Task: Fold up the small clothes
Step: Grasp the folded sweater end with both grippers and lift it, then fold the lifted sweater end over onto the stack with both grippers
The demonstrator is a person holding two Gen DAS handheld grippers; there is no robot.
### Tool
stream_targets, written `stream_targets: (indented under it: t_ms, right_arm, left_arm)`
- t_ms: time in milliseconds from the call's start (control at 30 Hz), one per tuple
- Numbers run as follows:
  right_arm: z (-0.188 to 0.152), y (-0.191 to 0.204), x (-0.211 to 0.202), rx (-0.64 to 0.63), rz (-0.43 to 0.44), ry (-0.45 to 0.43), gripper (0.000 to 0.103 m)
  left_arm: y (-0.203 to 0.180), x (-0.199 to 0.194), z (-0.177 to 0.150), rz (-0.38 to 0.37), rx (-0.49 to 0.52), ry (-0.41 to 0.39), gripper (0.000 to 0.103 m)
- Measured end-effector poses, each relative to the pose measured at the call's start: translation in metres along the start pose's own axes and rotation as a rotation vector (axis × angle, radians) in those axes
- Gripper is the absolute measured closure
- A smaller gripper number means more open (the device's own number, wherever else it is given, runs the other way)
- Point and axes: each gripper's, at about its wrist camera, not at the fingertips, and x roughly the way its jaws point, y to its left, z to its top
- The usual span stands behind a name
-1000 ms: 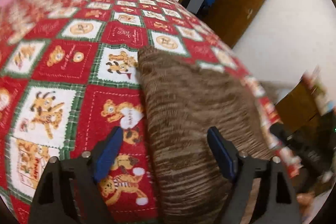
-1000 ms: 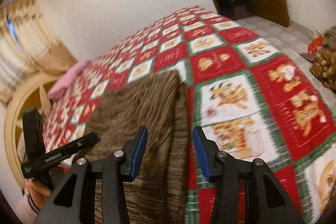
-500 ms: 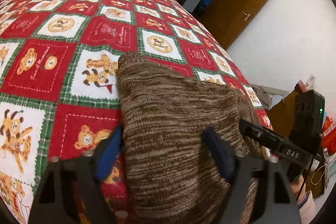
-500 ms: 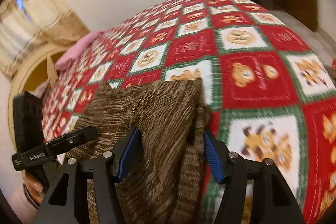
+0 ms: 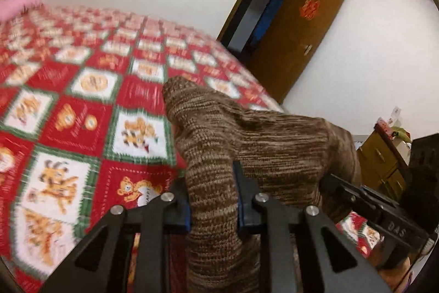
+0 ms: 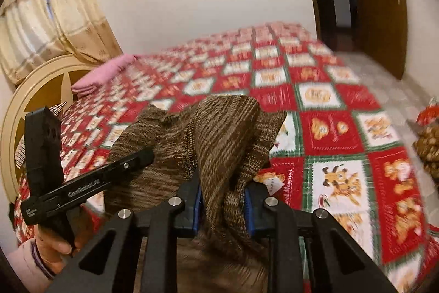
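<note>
Brown knit garment [image 5: 263, 144] hangs bunched over the bed's near edge, the left gripper [image 5: 212, 199] and right gripper [image 6: 223, 197] each having just closed on a fold. Thick folds could slip free; uneven lifting would skew the crease on the quilt [image 5: 82, 106].

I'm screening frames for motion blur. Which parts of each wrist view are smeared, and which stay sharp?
Left wrist view: the bedspread is streaked, the brown knit garment and left gripper crisp. Right wrist view: far bedspread and floor smeared, right gripper sharp; fisheye bends the door frame.
</note>
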Motion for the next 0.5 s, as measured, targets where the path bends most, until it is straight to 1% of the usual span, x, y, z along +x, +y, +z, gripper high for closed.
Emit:
stream_targets:
  t_ms: [100,200,333,500]
  right_arm:
    - [-0.009,0.025,-0.046,-0.005,-0.008,-0.089,0.079]
    - [-0.013,0.043,-0.081,0.016,0.000,-0.156,0.079]
    - [-0.022,0.071,-0.133,0.011,-0.003,-0.237,0.079]
    - [-0.035,0.096,-0.190,0.005,0.020,-0.289,0.079]
  left_arm:
    - [-0.013,-0.036,-0.003,-0.007,0.060,-0.068,0.080]
    - [-0.025,-0.079,-0.008,-0.026,0.101,-0.135,0.080]
    - [-0.035,-0.123,-0.009,-0.062,0.129,-0.178,0.080]
    - [-0.047,-0.174,-0.007,-0.109,0.164,-0.201,0.080]
